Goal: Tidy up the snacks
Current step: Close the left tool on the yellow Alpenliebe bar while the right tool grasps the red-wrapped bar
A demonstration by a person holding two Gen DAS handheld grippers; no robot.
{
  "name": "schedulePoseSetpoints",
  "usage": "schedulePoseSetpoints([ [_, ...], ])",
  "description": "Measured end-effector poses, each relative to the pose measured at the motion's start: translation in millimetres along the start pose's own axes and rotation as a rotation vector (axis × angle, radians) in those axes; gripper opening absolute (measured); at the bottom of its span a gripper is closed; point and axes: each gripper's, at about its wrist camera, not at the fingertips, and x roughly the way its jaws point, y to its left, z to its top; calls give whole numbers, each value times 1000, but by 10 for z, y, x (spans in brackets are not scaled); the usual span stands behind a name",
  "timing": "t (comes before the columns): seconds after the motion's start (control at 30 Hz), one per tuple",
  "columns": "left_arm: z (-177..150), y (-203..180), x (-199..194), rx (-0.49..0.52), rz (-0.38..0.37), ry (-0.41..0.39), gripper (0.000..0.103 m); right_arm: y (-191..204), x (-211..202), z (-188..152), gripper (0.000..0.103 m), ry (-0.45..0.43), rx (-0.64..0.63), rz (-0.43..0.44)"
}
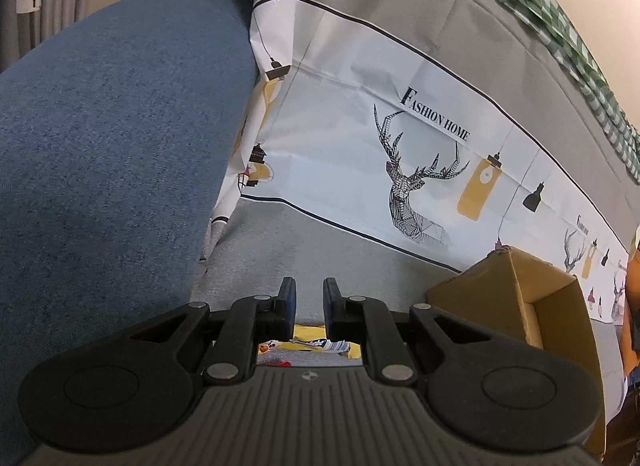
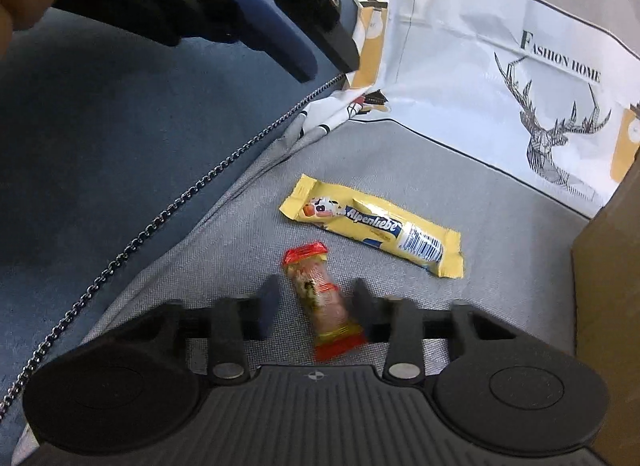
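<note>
We've got the right gripper [image 2: 314, 308] spread wide, empty, straddling the sausage snack [image 2: 322, 298], which lies lengthwise between our fingers.

The things lie on a grey cloth [image 2: 460, 193] spread flat, its far part rising as a white band printed with a deer and the words "FASHION HOME" [image 2: 560, 65]. On the left the cloth ends against blue fabric [image 2: 100, 137], and a thin metal chain [image 2: 168, 209] runs along that edge. A yellow candy packet [image 2: 376, 225] lies flat on the grey cloth, slanting from far left to near right. Just near of it lies a small red-ended sausage snack [image 2: 322, 298], close to the packet but not touching it. A cardboard box [image 1: 520, 298] stands on the cloth at the right, open.
</note>
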Motion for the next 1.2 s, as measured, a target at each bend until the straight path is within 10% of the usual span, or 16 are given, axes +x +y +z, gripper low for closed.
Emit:
schedulePoseSetpoints([
  [0.4,-133,-145,158,137,-23,38,19,-50,-1063,-186,17,56,38,32],
  [0.57,-337,-391,401,323,34,36,56,-141,-959,-546,17,1,52,-69],
  [0.8,-627,-673,773,559,173,32,75,-170,-767,-590,17,37,70,-63],
  [1.03,-742,-772,1017,626,227,109,75,-271,-693,-645,18,106,129,-25],
  [1.1,-748,-733,1050,601,221,140,64,-272,-695,-643,18,104,122,-19],
  [1.2,-681,-667,1016,510,162,168,20,-289,-687,-667,18,108,126,-12],
])
